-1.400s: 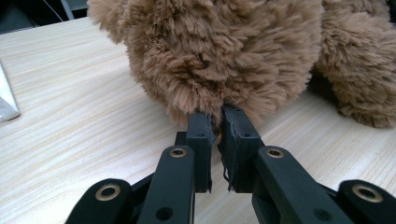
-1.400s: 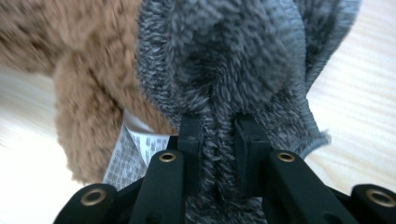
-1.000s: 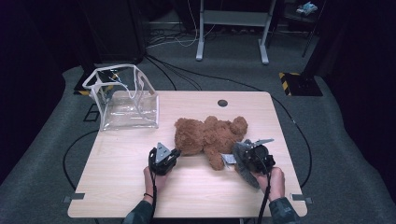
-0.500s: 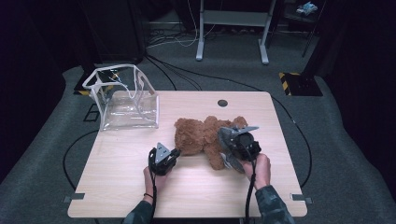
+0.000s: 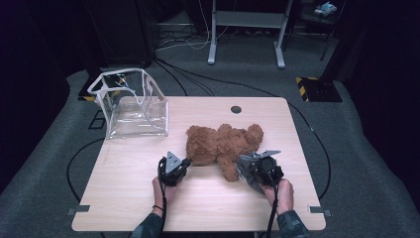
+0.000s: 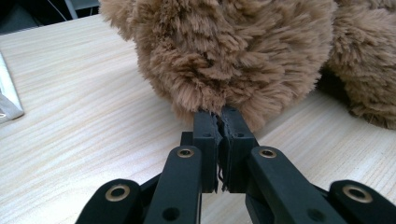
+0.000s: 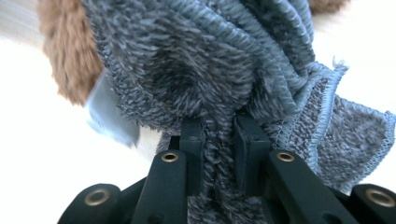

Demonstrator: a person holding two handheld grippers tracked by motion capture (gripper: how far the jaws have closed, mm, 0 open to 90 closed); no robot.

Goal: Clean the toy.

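A brown teddy bear (image 5: 223, 141) lies on its side in the middle of the wooden table (image 5: 129, 198). My left gripper (image 5: 185, 163) sits at the bear's left end. In the left gripper view its jaws (image 6: 219, 119) are pinched together on a tuft of the bear's fur (image 6: 233, 51), having just closed a little further. My right gripper (image 5: 246, 172) is by the bear's near leg. In the right gripper view it (image 7: 218, 126) is shut on a bunched grey knitted cloth (image 7: 196, 60), with brown fur (image 7: 65, 60) behind it.
A clear plastic bag with white trim (image 5: 133, 106) stands open at the table's back left. A round hole (image 5: 236, 109) is near the far edge. A white tag (image 7: 109, 116) hangs beside the grey cloth. Cables run over the grey floor (image 5: 346, 129).
My right gripper went up over the bear's body, then came back down toward the near edge beside the leg. The left gripper and the bear stayed put.
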